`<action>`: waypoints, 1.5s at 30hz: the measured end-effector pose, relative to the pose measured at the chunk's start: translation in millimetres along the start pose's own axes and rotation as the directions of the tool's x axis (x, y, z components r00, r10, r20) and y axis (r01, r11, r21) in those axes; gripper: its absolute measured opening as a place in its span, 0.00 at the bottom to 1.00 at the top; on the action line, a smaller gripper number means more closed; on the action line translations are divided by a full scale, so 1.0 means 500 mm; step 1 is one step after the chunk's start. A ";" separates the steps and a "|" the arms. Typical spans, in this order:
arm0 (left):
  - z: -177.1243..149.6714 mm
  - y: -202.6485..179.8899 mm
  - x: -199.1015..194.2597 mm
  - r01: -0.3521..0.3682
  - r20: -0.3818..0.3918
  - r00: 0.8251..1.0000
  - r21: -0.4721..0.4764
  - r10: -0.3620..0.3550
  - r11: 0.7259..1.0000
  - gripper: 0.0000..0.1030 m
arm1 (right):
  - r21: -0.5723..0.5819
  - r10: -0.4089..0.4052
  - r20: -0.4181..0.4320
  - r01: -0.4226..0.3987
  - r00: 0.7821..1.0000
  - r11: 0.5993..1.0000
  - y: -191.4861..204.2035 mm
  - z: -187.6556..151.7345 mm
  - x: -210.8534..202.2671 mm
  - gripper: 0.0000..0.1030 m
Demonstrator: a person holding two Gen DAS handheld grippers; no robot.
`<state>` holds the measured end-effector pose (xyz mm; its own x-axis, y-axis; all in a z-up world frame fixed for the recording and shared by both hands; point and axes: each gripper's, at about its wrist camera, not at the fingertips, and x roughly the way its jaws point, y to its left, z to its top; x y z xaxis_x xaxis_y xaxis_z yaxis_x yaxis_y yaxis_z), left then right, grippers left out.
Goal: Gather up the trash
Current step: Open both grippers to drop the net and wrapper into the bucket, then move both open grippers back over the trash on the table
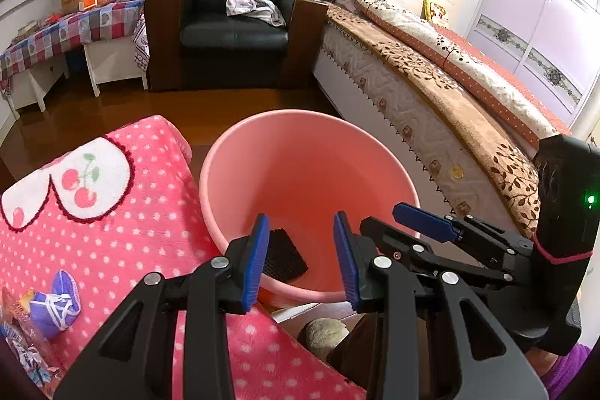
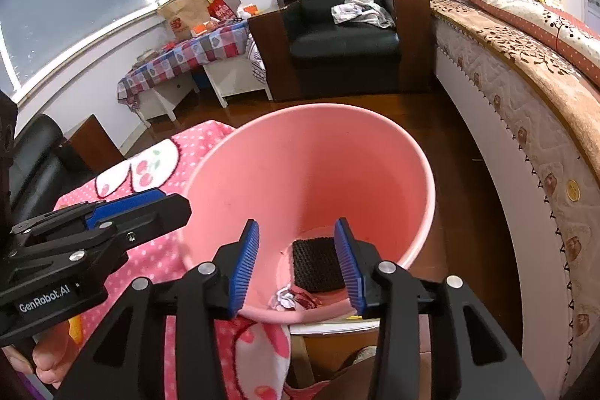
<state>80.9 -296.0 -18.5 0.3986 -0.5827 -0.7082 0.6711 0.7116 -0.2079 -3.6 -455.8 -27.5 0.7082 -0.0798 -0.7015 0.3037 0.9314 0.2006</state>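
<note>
A pink plastic bucket (image 1: 300, 171) stands on the wooden floor beside a pink polka-dot blanket (image 1: 123, 242). A black ridged pad (image 1: 283, 255) lies at its bottom; in the right wrist view the pad (image 2: 317, 267) lies next to a crumpled white and red wrapper (image 2: 290, 298). My left gripper (image 1: 302, 259) is open and empty over the bucket's near rim. My right gripper (image 2: 296, 267) is open and empty over the bucket (image 2: 311, 167), just right of the left one. On the blanket at the lower left lie a small purple knitted shoe (image 1: 56, 302) and a colourful wrapper (image 1: 22, 343).
A bed (image 1: 431, 70) with a brown patterned cover runs along the right. A black armchair (image 1: 234, 21) with clothes on it stands at the back. A low table with a checked cloth (image 1: 71, 29) holds bags and boxes at the back left. A round beige object (image 1: 324, 332) lies below the bucket.
</note>
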 end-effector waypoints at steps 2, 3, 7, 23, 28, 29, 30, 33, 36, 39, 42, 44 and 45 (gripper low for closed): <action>-0.001 -0.002 -0.012 -0.006 0.013 1.000 0.003 0.006 1.000 0.35 | -0.009 0.007 0.011 -0.007 1.000 1.000 0.012 -0.002 -0.011 0.42; -0.002 -0.003 -0.020 -0.010 0.022 1.000 0.004 0.010 1.000 0.35 | -0.013 0.010 0.016 -0.010 1.000 1.000 0.016 -0.003 -0.016 0.42; -0.007 0.002 -0.048 -0.027 0.045 0.999 -0.005 0.027 1.000 0.35 | -0.031 0.023 0.032 -0.022 0.999 0.999 0.039 -0.009 -0.036 0.44; -0.057 0.042 -0.172 -0.145 0.130 0.980 -0.039 0.149 0.989 0.35 | -0.123 0.149 0.091 -0.137 0.985 0.983 0.170 -0.057 -0.111 0.44; -0.089 0.065 -0.207 -0.198 0.134 0.970 -0.064 0.205 0.978 0.35 | -0.160 0.187 0.082 -0.173 0.979 0.972 0.213 -0.073 -0.122 0.44; -0.095 0.071 -0.214 -0.209 0.135 0.967 -0.069 0.217 0.975 0.35 | -0.168 0.193 0.077 -0.178 0.978 0.970 0.222 -0.076 -0.123 0.44; -0.102 0.079 -0.223 -0.223 0.134 0.963 -0.077 0.232 0.972 0.35 | -0.175 0.197 0.072 -0.182 0.978 0.968 0.230 -0.079 -0.123 0.44; -0.122 0.098 -0.245 -0.246 0.134 0.957 -0.096 0.257 0.965 0.35 | -0.192 0.203 0.058 -0.189 0.977 0.963 0.255 -0.087 -0.120 0.44; -0.140 0.120 -0.265 -0.269 0.127 0.951 -0.117 0.283 0.956 0.35 | -0.202 0.212 0.043 -0.199 0.976 0.959 0.275 -0.093 -0.116 0.44; -0.154 0.142 -0.282 -0.292 0.119 0.944 -0.140 0.309 0.946 0.35 | -0.217 0.218 0.030 -0.207 0.975 0.954 0.293 -0.095 -0.110 0.44; -0.169 0.161 -0.299 -0.306 0.115 0.938 -0.167 0.327 0.937 0.35 | -0.230 0.223 0.014 -0.214 0.975 0.950 0.303 -0.098 -0.105 0.44; -0.176 0.168 -0.307 -0.314 0.114 0.935 -0.175 0.336 0.933 0.35 | -0.240 0.223 0.006 -0.216 0.975 0.946 0.313 -0.105 -0.101 0.44; -0.181 0.174 -0.312 -0.320 0.114 0.933 -0.180 0.343 0.930 0.35 | -0.244 0.224 0.002 -0.217 0.974 0.945 0.316 -0.104 -0.099 0.44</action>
<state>20.4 -107.7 12.8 0.6727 -0.3440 -0.6551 0.3839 0.9191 -0.0884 -23.6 -286.1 3.3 0.7598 0.1304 -0.6369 -0.0221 0.9843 0.1753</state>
